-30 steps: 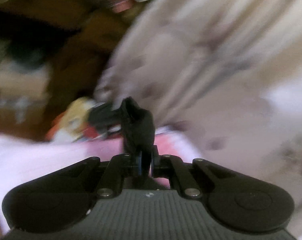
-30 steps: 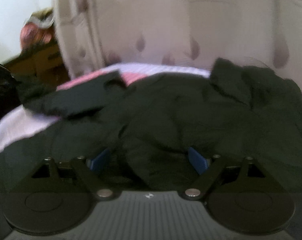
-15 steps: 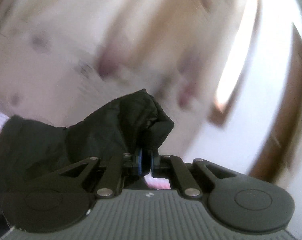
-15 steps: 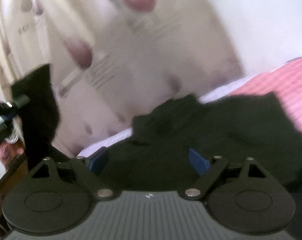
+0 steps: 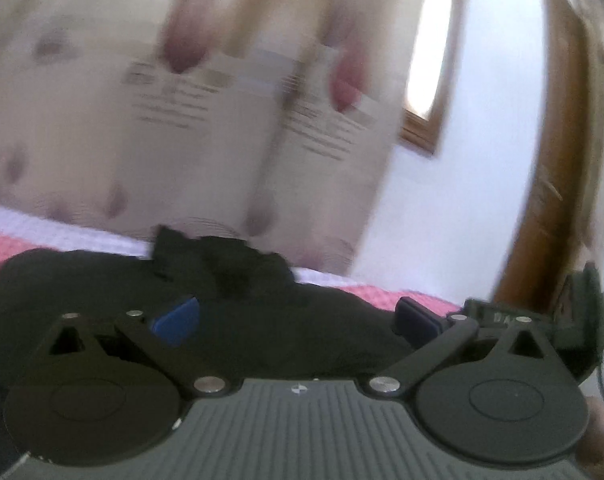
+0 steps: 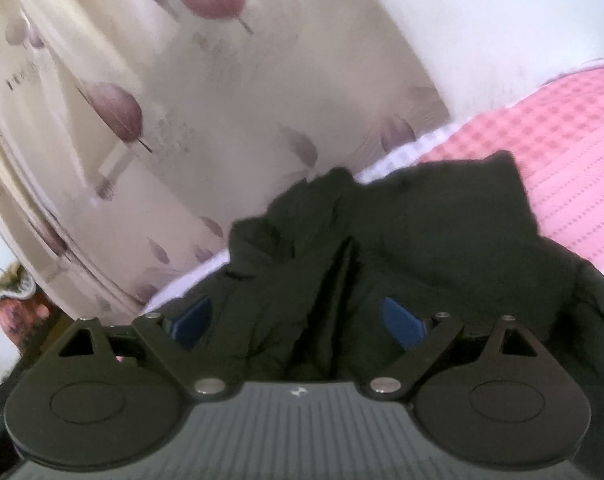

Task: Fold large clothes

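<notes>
The print on the curtain (image 6: 101,92) is too blurred to read.

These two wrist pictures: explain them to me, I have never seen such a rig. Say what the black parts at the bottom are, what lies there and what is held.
Each picture comes from a camera on a hand-held two-finger gripper, looking forward along its fingers. No robot: a person carries one in each hand.

In the left wrist view, the left gripper has its blue pads wide apart; its jaws are opening and grip nothing.

In the right wrist view, the right gripper is also open and holds nothing.

Before both lies a dark garment, crumpled on a pink checked bedcover. Behind hangs a pale curtain with purple leaf prints.
</notes>
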Motion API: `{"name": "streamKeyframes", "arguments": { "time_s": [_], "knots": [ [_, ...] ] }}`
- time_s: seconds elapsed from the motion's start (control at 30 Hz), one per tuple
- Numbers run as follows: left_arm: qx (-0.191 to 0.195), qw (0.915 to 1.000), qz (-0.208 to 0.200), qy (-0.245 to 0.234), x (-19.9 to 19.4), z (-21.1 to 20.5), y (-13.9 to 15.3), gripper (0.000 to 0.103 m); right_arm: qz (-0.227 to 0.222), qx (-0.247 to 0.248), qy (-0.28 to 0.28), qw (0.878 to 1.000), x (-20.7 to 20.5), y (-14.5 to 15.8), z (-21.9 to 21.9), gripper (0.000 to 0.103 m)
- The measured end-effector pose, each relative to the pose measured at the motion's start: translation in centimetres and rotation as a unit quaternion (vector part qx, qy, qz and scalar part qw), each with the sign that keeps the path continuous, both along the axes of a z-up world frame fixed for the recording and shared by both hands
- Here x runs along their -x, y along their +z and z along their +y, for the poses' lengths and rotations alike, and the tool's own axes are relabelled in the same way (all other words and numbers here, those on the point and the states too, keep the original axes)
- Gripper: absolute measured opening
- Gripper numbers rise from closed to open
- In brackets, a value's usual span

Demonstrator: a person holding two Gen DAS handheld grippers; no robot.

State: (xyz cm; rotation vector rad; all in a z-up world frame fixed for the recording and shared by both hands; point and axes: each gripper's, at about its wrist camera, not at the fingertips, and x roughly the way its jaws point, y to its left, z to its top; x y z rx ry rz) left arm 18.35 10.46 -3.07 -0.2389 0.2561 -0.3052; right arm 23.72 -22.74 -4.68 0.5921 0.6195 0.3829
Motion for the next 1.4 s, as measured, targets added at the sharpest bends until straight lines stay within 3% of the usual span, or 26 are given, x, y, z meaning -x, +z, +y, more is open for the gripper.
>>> {"name": "streamKeyframes", "arguments": {
  "time_s": [0.13, 0.2, 0.23, 0.27, 0.33, 0.43, 0.5, 0.6, 0.73, 0.8, 0.9, 0.97, 1.03, 1.13, 1.2, 1.4],
  "knots": [
    [-0.013, 0.9962, 0.023, 0.083, -0.8, 4.7, -1.1, 0.100, 0.042, 0.051, 0.011, 0.998, -3.3, -0.9, 1.8, 0.095],
    [-0.005, 0.9911, 0.048, 0.124, -1.6, 7.1, -1.9, 0.099, 0.042, 0.066, 0.048, 0.996, -4.3, -1.6, 3.0, 0.084],
    [0.007, 0.9888, 0.055, 0.139, -1.9, 8.2, -2.4, 0.099, 0.041, 0.091, 0.060, 0.993, -4.6, -1.6, 3.8, 0.043],
    [0.017, 0.9861, 0.063, 0.153, -2.1, 9.2, -2.9, 0.099, 0.043, 0.101, 0.073, 0.991, -4.8, -1.5, 4.2, 0.022],
    [0.031, 0.9808, 0.081, 0.174, -2.4, 10.9, -3.8, 0.099, 0.016, 0.097, 0.069, 0.993, -4.4, -0.2, 4.0, 0.014],
    [0.081, 0.9727, 0.103, 0.192, -2.7, 12.7, -5.0, 0.101, -0.025, 0.132, 0.052, 0.990, -3.4, 1.4, 3.2, 0.013],
    [0.097, 0.9682, 0.112, 0.202, -3.1, 13.5, -5.4, 0.101, -0.004, 0.157, 0.052, 0.986, -3.9, 0.0, 3.0, 0.013],
    [0.096, 0.9679, 0.108, 0.206, -2.3, 13.9, -5.3, 0.100, 0.018, 0.161, 0.065, 0.985, -4.3, -2.6, 3.4, 0.013],
    [0.051, 0.9796, 0.071, 0.181, -1.0, 12.3, -3.7, 0.090, 0.014, 0.141, 0.060, 0.988, -4.3, -3.2, 3.2, 0.012],
    [0.030, 0.9871, 0.031, 0.154, -0.4, 11.4, -1.8, 0.089, 0.017, 0.128, 0.059, 0.990, -4.3, -3.4, 2.8, 0.012],
    [0.026, 0.9909, 0.006, 0.132, -2.0, 11.3, 0.6, 0.089, 0.022, 0.110, 0.059, 0.992, -4.5, -3.6, 2.2, 0.012],
    [0.038, 0.9915, 0.024, 0.122, -5.0, 12.0, 0.9, 0.089, 0.020, 0.108, 0.058, 0.992, -4.4, -3.6, 2.2, 0.012],
    [0.050, 0.9910, 0.065, 0.106, -8.4, 12.7, 0.2, 0.075, 0.017, 0.109, 0.058, 0.992, -4.3, -3.6, 2.4, 0.013],
    [0.060, 0.9804, 0.146, 0.118, -13.1, 14.0, -2.2, 0.053, 0.015, 0.111, 0.056, 0.992, -4.2, -3.7, 2.4, 0.013],
    [0.063, 0.9723, 0.182, 0.133, -14.7, 15.0, -4.2, 0.048, 0.015, 0.113, 0.056, 0.992, -4.2, -3.7, 2.5, 0.013],
    [0.021, 0.9708, 0.177, 0.160, -15.6, 15.2, -6.3, 0.045, 0.004, 0.141, 0.056, 0.988, -3.9, -3.5, 3.2, 0.016]
  ]
}}
